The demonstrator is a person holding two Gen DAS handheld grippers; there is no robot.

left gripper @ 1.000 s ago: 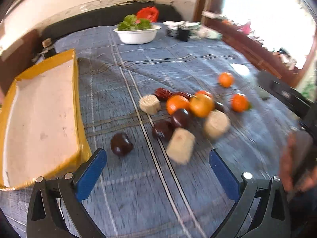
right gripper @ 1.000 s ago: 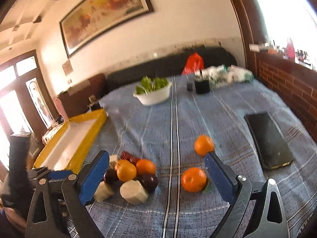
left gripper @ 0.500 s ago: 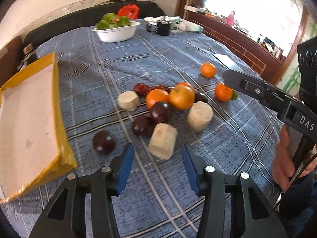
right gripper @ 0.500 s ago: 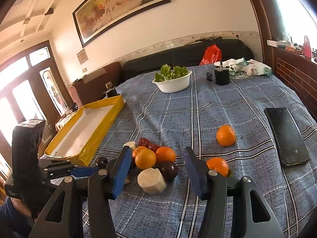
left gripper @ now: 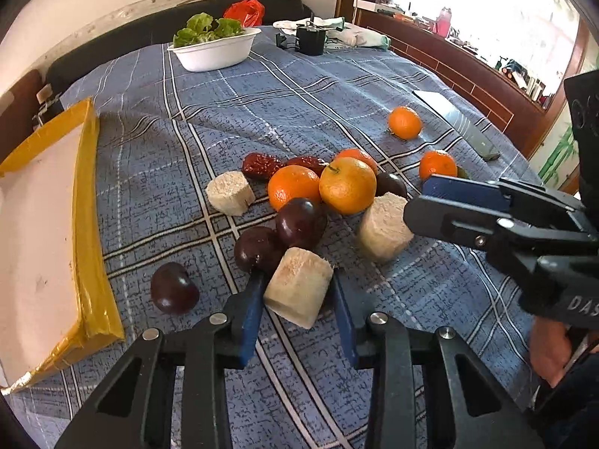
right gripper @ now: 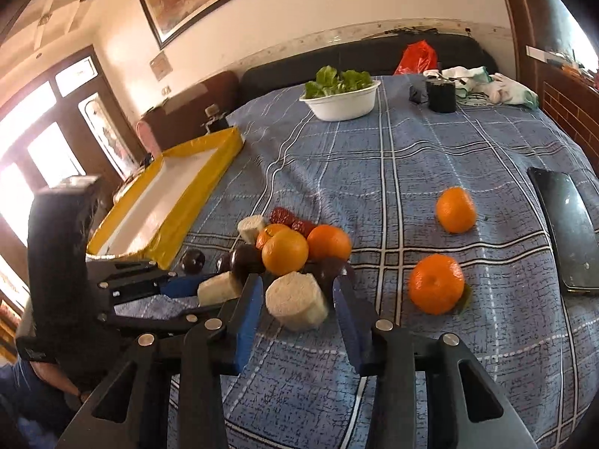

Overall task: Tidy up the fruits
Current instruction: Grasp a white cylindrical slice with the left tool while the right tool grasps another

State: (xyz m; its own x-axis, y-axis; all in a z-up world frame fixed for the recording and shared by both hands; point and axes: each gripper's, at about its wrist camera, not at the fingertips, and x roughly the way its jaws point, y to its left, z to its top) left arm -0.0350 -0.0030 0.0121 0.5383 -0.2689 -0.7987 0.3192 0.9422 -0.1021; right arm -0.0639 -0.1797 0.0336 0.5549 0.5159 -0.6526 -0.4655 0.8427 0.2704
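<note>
Plaid cloth; plums crowd cane chunk; tray leftward.

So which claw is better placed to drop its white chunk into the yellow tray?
Probably the left claw. Its jaws are closing around a pale chunk, and the yellow tray lies right beside it. The right claw is closing around another chunk, further from the tray.
</note>
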